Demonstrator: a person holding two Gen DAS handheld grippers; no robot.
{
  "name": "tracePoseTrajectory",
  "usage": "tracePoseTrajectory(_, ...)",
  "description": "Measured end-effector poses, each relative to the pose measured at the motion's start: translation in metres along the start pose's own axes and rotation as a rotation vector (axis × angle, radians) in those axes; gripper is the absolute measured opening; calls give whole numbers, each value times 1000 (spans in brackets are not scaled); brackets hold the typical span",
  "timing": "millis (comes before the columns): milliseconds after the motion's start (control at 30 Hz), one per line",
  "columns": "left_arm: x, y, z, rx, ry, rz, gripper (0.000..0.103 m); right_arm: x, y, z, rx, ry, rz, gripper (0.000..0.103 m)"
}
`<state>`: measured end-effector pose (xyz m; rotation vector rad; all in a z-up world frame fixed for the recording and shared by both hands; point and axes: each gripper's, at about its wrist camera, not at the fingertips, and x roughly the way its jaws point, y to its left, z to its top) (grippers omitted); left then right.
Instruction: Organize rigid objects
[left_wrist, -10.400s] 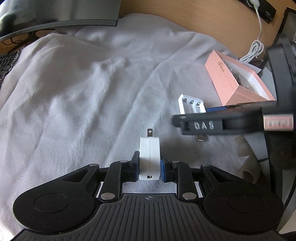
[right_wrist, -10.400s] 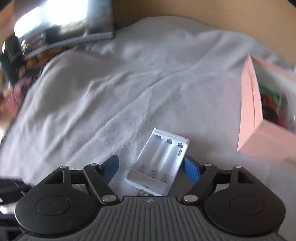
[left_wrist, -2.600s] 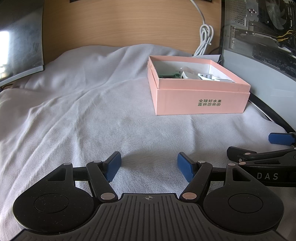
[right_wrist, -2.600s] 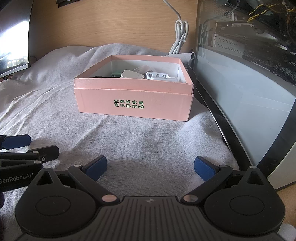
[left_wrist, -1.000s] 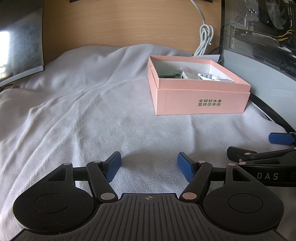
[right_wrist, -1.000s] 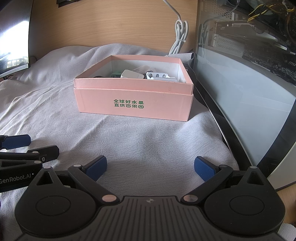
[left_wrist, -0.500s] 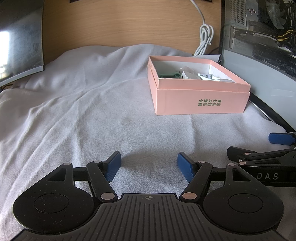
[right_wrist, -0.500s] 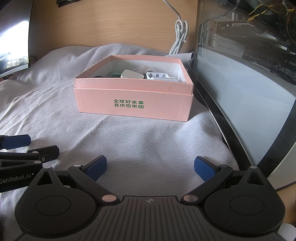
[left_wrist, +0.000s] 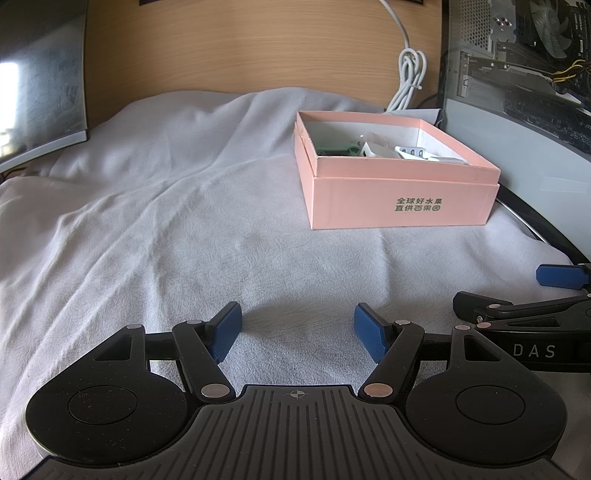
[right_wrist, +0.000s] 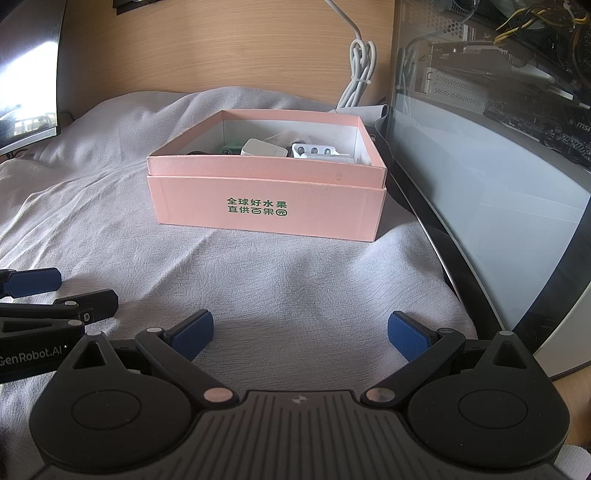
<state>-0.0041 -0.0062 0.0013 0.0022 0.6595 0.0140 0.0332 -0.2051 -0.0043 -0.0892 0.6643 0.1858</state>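
Ahead of your tongs, on the grey cloth (right_wrist: 258, 280), the pink box (right_wrist: 266, 206) stands open; inside it lie a white charger (right_wrist: 263, 147), a white battery holder (right_wrist: 316, 150) and something green (left_wrist: 338, 148). Green Chinese print marks its front wall. Your left tongs (left_wrist: 297, 332) and right tongs (right_wrist: 301, 334) gape wide, empty, low over the cloth, well short of the box. "GenRobot.AI" and "DAS" show on their sides.
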Motion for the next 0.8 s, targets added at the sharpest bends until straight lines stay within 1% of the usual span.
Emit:
tracePoseTrajectory(667,-1,-1,0,4,-2,3,72,0,0,0,0,0,0,101)
tracePoseTrajectory(800,-2,-2,0,6,-3,1,71,0,0,0,0,0,0,101)
